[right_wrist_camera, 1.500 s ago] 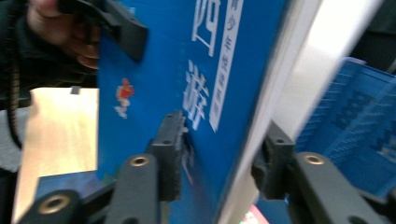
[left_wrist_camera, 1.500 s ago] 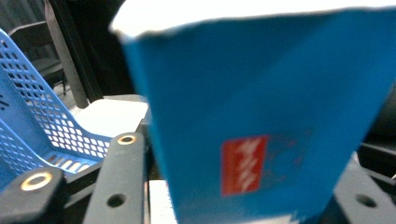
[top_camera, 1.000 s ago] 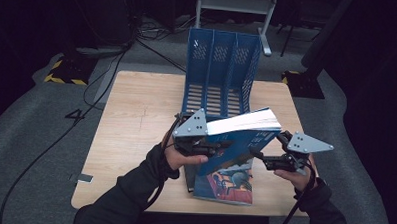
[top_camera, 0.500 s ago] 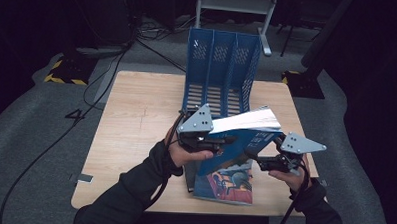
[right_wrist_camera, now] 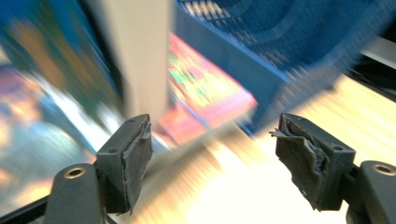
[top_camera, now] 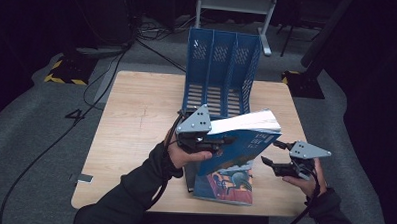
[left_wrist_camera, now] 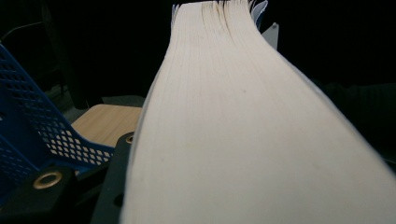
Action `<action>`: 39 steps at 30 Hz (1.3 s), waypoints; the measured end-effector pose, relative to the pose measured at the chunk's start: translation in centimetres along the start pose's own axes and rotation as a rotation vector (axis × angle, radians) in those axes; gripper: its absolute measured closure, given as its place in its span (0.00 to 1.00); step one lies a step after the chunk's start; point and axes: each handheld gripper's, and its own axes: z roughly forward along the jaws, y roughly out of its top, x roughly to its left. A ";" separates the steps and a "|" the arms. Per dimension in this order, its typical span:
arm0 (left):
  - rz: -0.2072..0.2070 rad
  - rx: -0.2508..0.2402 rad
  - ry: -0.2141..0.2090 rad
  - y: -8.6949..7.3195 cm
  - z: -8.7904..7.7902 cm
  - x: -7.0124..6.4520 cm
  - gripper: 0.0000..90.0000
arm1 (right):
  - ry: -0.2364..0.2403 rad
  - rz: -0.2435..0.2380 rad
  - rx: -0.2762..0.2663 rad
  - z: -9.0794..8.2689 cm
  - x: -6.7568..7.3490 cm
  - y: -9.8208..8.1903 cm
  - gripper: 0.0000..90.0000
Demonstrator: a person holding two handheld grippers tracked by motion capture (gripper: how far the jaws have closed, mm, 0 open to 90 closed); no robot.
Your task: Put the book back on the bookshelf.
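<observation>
At centre of the high view, our left gripper (top_camera: 220, 141) pinches a thick book (top_camera: 245, 138), raised and tilted over another book (top_camera: 226, 185) lying flat. Cover lettering is too small to read. Our right gripper (right_wrist_camera: 212, 161), spread and empty, looks onto a blurred scene.

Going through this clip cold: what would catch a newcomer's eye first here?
Most striking is the thick blue book lifted at a tilt above the table's near edge, clamped by the left tool, its pale page block looming in the left gripper view. Behind it stands a blue perforated file rack at the far side of the wooden table. The right tool hangs open beside the book, holding nothing.
</observation>
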 end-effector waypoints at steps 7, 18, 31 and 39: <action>-0.001 -0.002 0.000 0.0 0.0 0.0 0.66 | -0.055 0.072 0.137 1.5 -2.1 -4.5 0.30; -0.005 -0.005 0.002 0.0 0.0 -0.1 0.66 | -0.047 0.152 0.196 2.0 -2.6 -7.2 0.26; -0.042 0.012 0.039 0.6 0.6 0.3 0.67 | -0.035 0.207 0.220 2.5 -3.0 -8.1 0.23; -0.059 0.048 0.044 2.2 1.5 1.0 0.68 | -0.037 0.228 0.224 2.5 -3.2 -8.2 0.23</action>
